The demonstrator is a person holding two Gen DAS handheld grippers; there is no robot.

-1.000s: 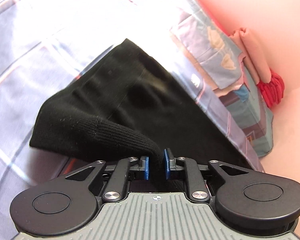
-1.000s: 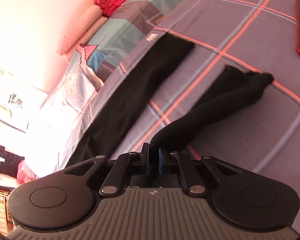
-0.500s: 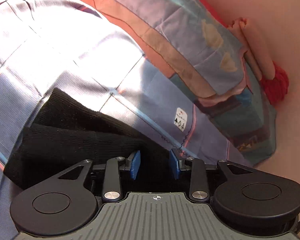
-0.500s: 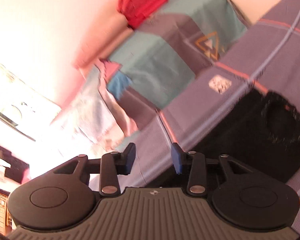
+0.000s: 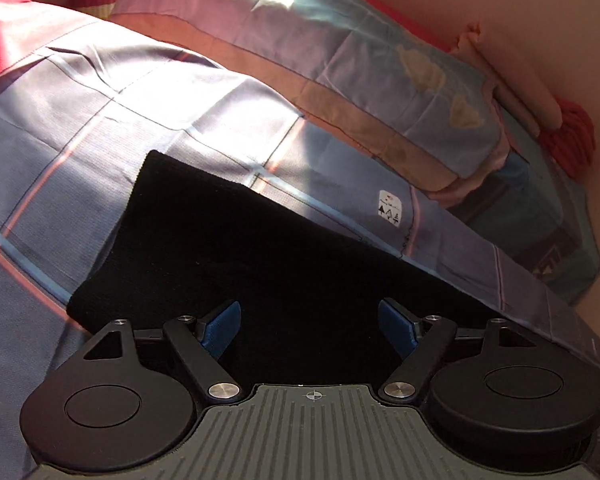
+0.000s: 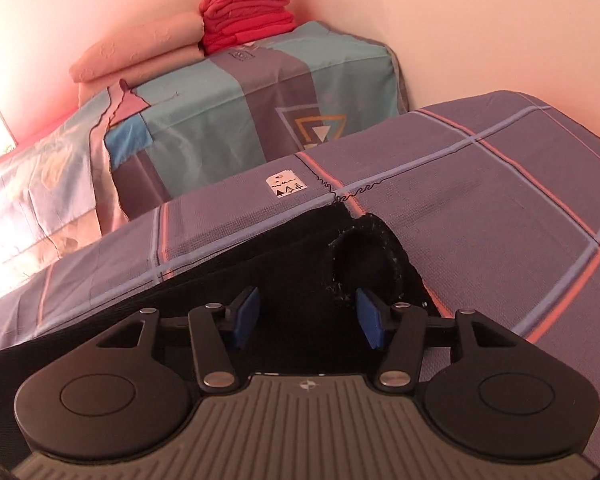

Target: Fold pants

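Note:
The black knit pants [image 5: 236, 240] lie flat and folded lengthwise on the purple checked bedsheet [image 5: 80, 128]. My left gripper [image 5: 310, 326] is open and empty just above the pants near one end. In the right wrist view the pants [image 6: 260, 264] show the leg cuff opening [image 6: 364, 264] at the right end. My right gripper [image 6: 306, 320] is open and empty, right over the cuff end.
A patchwork-covered pillow or block [image 6: 236, 112] stands at the head of the bed against the wall. Folded red cloth [image 6: 246, 12] and a peach cloth [image 6: 140, 52] are stacked on it. A white label [image 6: 286, 184] is sewn on the sheet.
Both grippers held a pant leg a second ago, carried it over onto the other leg, then opened and let go. Now both are wide open over the folded pants.

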